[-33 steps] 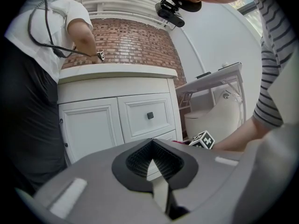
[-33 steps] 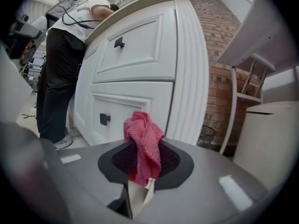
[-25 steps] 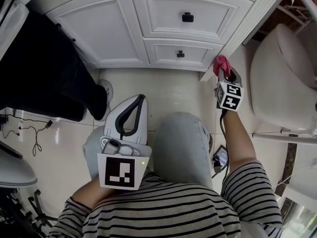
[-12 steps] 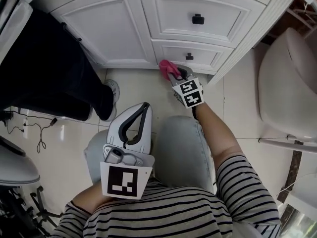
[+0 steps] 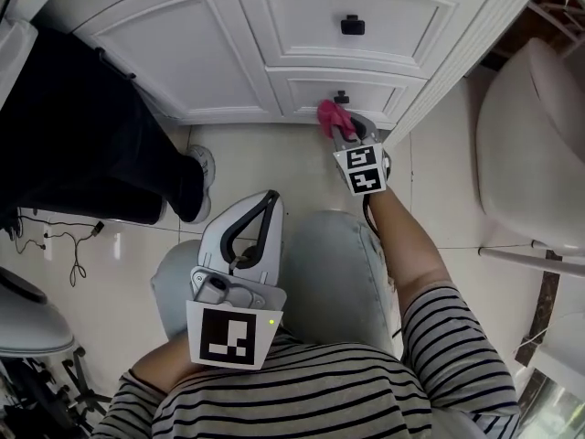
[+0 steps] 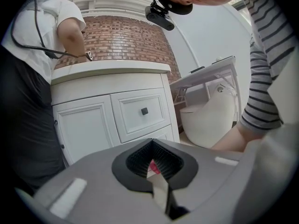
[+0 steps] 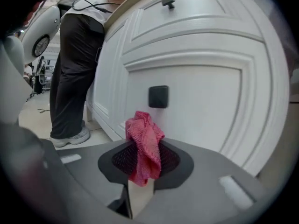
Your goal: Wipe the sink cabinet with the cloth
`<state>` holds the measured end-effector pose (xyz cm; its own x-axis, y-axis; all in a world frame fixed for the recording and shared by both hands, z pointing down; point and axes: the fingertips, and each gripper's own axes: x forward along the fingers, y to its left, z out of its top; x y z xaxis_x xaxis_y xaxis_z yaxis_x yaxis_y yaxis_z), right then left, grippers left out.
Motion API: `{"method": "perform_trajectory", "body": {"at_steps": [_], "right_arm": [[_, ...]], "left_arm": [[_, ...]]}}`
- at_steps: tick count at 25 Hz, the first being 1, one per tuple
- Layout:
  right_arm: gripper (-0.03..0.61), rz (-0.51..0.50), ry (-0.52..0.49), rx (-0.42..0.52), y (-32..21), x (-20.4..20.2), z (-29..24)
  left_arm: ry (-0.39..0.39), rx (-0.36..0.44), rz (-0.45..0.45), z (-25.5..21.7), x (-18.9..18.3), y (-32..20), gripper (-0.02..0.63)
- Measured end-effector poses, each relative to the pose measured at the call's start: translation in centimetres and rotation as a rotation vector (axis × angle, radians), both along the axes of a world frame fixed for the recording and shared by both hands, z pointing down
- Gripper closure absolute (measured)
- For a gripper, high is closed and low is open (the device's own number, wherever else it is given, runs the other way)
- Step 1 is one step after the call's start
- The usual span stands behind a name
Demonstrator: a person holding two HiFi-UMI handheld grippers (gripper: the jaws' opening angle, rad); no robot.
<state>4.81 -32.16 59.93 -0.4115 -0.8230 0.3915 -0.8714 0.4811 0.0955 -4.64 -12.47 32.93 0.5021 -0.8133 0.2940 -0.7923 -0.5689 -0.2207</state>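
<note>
Here the right gripper [image 5: 336, 128] reaches forward to the white sink cabinet [image 5: 183, 53], its jaws clenched on a pink cloth [image 5: 329, 115]. The cloth bunches up above the jaw tips and sits against the front of the lower drawer [image 5: 384, 94], just beside its small black knob [image 5: 341, 97]. In the right gripper view the cloth [image 7: 145, 143] stands directly below that knob [image 7: 158, 97], very close to the white panel; whether it actually presses on the panel cannot be told.

The left gripper [image 5: 247, 231] is held back low over the person's knee [image 5: 334, 273], well apart from the cabinet. In its own view the jaws of the left gripper [image 6: 156, 171] are closed together with nothing between them.

A second person in dark trousers [image 5: 82, 135] stands at the cabinet's left side, 1 pale shoe [image 5: 196, 167] on the tiled floor [image 5: 265, 158]. A white toilet [image 5: 530, 154] stands to the right of the cabinet.
</note>
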Motion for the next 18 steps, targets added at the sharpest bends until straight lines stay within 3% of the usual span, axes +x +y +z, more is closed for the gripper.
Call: {"method": "perform_trajectory", "body": {"at_steps": [6, 13, 18], "right_arm": [[0.494, 0.161, 0.022, -0.009, 1.0, 9.8, -0.2], [0.492, 0.314, 0.045, -0.062, 3.3, 17.9, -0.7], [0.494, 0.319, 0.011, 0.017, 4.9, 20.6, -8.6]], "left_arm": [[0.055, -0.029, -0.033, 0.1, 0.6, 0.1, 0.618], [0.029, -0.001, -0.027, -1.5, 1.1, 0.0, 0.618], [0.070, 0.067, -0.022, -4.1, 1.9, 0.2, 0.618]]}}
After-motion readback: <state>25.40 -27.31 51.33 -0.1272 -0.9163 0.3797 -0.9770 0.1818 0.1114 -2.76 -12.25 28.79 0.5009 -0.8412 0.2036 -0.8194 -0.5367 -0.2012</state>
